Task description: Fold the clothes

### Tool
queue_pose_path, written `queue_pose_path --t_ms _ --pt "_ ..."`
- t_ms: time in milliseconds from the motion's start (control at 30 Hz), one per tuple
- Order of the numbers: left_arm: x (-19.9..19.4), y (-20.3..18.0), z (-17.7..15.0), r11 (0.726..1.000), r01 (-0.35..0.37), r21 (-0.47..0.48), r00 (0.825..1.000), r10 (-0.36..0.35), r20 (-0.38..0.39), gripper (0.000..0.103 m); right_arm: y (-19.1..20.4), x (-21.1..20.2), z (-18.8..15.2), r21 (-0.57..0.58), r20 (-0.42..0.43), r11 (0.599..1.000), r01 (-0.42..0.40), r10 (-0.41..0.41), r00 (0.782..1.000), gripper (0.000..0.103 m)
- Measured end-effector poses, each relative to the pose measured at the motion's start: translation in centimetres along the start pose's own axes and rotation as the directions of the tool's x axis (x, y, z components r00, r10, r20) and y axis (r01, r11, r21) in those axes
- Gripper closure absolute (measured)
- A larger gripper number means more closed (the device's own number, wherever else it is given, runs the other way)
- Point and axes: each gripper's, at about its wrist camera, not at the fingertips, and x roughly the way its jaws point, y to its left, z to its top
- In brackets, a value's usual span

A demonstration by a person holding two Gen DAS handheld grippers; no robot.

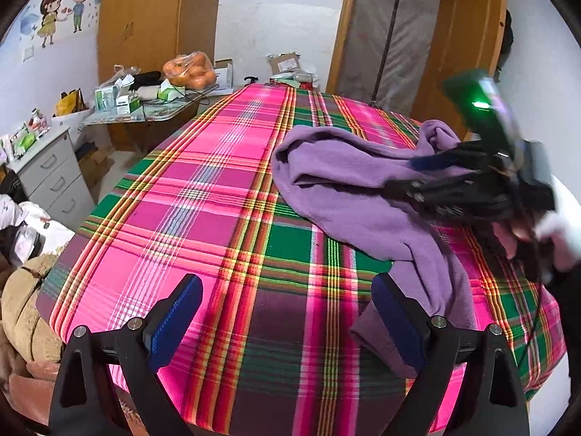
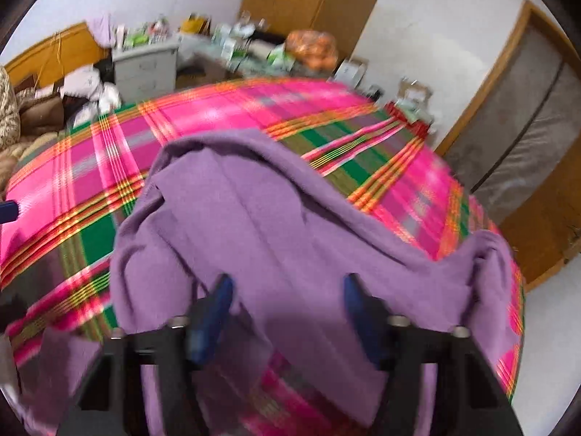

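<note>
Clothes: a purple fleece top [image 1: 348, 189] lies crumpled on the right side of the plaid sheet [image 1: 203, 196].
Surface: whether the sheet covers a bed or a desk, I cannot tell.
Left hand-held gripper [image 1: 287, 323]: its blue pads are wide apart, holding nothing; its right pad [image 1: 395, 323] is just beside the top's near edge.
Right hand-held gripper [image 2: 287, 312]: its pads are apart over the purple cloth; the picture is blurry.
Behind: a bag of oranges [image 1: 190, 71] sits on a messy side table.

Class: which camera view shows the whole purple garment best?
The left wrist view: the purple garment lies sharp and almost whole on the plaid cloth. The right wrist view is blurred and too close, so the garment fills it, cut off at the bottom.
</note>
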Motion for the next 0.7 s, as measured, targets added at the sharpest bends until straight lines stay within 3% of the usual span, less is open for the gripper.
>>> queue_pose_path --t_ms 33,200,300,400,533,600,700 --pt "0.1 0.2 0.0 1.0 0.001 -0.003 1.0 -0.001 -0.002 0.008 -0.5 0.4 0.5 0.014 -0.009 1.0 -0.002 0.002 1.0 0.097" --pt "0.7 0.8 0.1 1.0 -0.005 -0.013 1.0 0.005 -0.01 0.008 -3.7 1.9 3.3 0.104 -0.029 0.995 0.008 -0.005 1.0 0.098" --pt "1.1 1.1 0.1 1.0 -0.007 -0.019 1.0 0.007 -0.017 0.008 -9.7 -0.1 5.0 0.227 0.035 0.967 0.116 -0.127 0.991 0.098" --pt "1.8 1.4 0.2 1.0 -0.009 -0.027 1.0 0.008 -0.03 0.008 -16.3 -2.5 6.0 0.311 0.038 0.911 0.272 -0.298 0.954 0.098" --pt "2.6 1.6 0.5 0.999 -0.005 -0.038 0.999 0.003 -0.043 0.008 -25.4 -6.6 4.4 0.483 0.001 0.777 0.403 -0.461 0.888 0.097" --pt "2.6 1.4 0.5 0.999 -0.001 -0.034 0.999 -0.001 -0.042 0.008 -28.6 -7.1 2.3 0.544 -0.041 0.735 0.405 -0.458 0.888 0.096" --pt "2.4 1.1 0.4 1.0 0.006 -0.028 0.999 -0.007 -0.039 0.008 -29.3 -6.9 -0.5 0.547 -0.083 0.735 0.401 -0.429 0.9 0.087"
